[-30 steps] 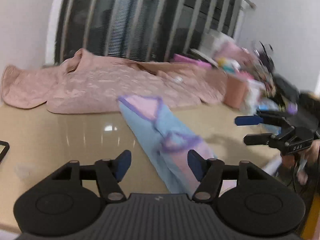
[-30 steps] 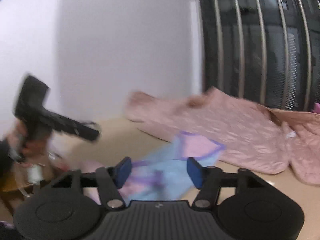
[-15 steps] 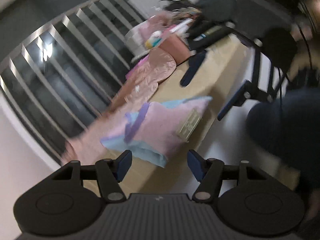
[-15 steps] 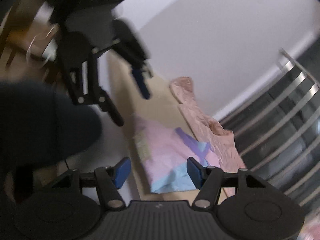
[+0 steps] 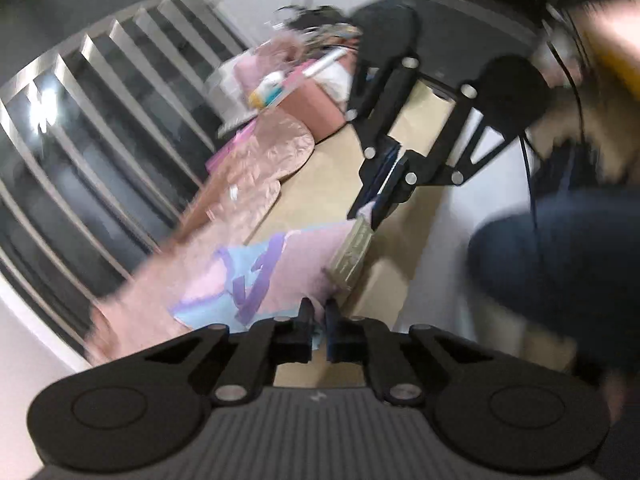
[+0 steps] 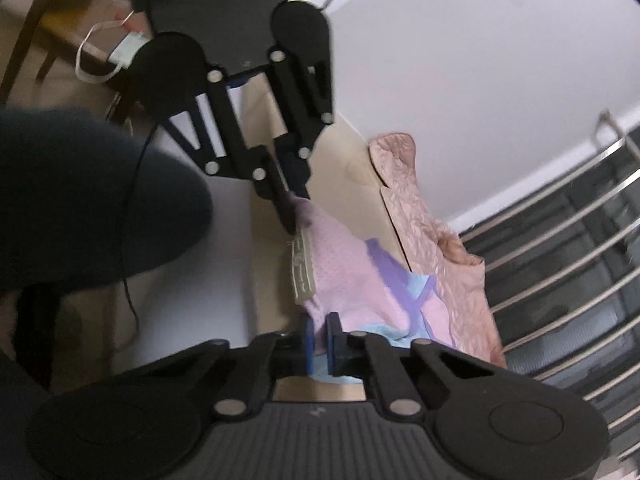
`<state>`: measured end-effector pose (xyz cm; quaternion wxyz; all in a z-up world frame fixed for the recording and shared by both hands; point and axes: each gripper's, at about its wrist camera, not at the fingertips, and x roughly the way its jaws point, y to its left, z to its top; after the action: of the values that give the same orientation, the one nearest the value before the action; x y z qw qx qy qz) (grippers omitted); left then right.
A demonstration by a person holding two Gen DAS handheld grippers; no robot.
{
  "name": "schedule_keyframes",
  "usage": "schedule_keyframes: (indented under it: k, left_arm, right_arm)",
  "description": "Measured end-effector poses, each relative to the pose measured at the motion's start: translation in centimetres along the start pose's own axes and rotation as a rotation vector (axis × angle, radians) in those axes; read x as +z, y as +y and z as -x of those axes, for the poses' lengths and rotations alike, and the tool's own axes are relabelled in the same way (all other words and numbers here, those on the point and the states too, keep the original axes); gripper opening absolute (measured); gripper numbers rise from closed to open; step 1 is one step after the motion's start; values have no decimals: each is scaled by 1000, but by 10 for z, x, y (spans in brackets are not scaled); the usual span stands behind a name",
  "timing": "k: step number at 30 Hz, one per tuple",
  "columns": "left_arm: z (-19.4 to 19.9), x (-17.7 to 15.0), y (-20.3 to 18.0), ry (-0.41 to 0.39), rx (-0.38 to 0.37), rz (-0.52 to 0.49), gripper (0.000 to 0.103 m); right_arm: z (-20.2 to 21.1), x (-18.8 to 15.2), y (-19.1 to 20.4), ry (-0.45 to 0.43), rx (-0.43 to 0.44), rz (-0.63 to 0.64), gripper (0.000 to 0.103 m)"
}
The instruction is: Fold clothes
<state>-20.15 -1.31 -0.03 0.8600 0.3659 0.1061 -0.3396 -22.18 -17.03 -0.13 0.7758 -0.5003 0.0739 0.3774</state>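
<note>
Both grippers pinch the pink-and-blue garment point(image 5: 280, 276) at opposite corners, stretching it above the edge of the beige table point(image 5: 320, 184). The left gripper point(image 5: 318, 322) has its fingers nearly closed on the cloth's near corner; the right gripper point(image 6: 318, 338) likewise clamps its own corner. Beyond the garment lies a pink quilted blanket point(image 6: 432, 232).

Both the left gripper point(image 5: 318, 322) and right gripper point(image 6: 318, 338) are matte black linkages with silver screws, blue finger pads and a ribbed grey base.
</note>
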Motion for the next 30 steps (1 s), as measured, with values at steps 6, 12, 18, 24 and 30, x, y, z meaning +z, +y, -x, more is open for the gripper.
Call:
schedule_keyframes:
  k: [6,12,18,24,30]
  left_arm:
    - [-33,37,111,22,-94,281,5]
    - [-124,17,176,184,-105,566,5]
    - [-143,-14,194,218,-6,850,19]
    - [-102,-8,193,184,75,928,41]
    - [-129,5,146,274,10,819,40]
  right_arm:
    - [5,6,-111,-119,84,-251,1]
    - [-86,-10,-210,-71,128,-444,0]
    - [-169,-36,-196,125,63,-482,2]
    - [-131,-51,-203,71,27,-627,13]
    - [-149,-35,-182,74,137,-629,16]
